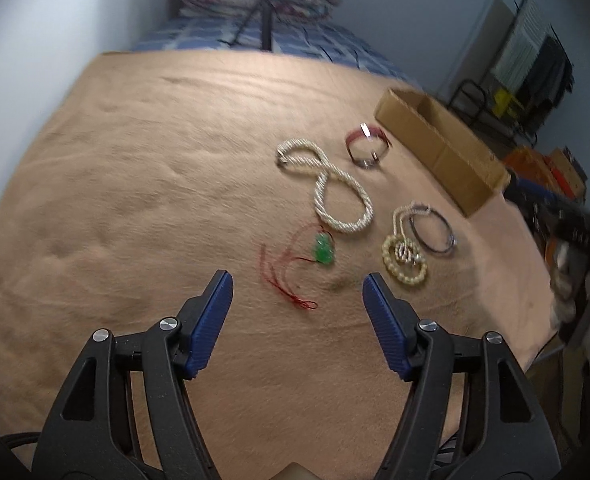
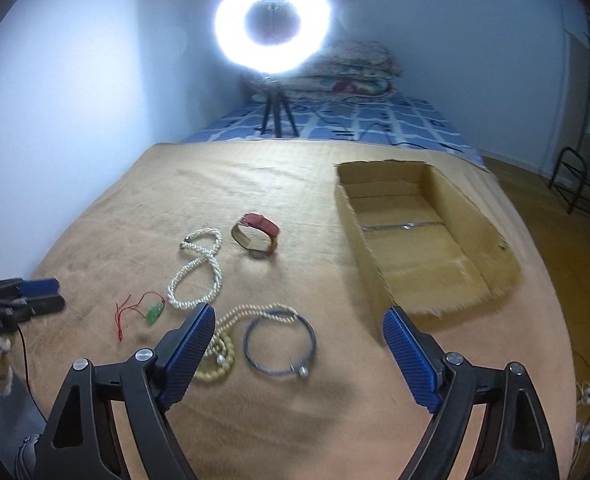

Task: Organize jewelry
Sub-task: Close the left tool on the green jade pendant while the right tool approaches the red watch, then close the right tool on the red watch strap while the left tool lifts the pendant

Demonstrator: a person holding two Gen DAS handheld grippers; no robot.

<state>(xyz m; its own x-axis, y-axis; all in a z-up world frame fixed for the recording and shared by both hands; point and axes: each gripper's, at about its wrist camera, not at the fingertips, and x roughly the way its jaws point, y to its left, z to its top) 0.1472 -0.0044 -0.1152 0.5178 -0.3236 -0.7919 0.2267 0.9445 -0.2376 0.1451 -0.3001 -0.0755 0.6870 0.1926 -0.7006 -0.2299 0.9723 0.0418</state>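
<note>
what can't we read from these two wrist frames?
- Yellow bead bracelet: right wrist view, near side hidden behind the right gripper finger.
- Left gripper: right wrist view, cut off at the frame edge.
- Green pendant: both views, small and blurred; shape unreadable.

A lit ring light (image 2: 273, 26) stands on a black tripod (image 2: 275, 114) on a bed with a blue patterned sheet (image 2: 375, 124). Folded quilts (image 2: 351, 70) are stacked against the pale wall (image 2: 75, 80) behind it. To the right, a black metal rack (image 2: 579, 184) stands on the wooden floor (image 2: 555, 232).
</note>
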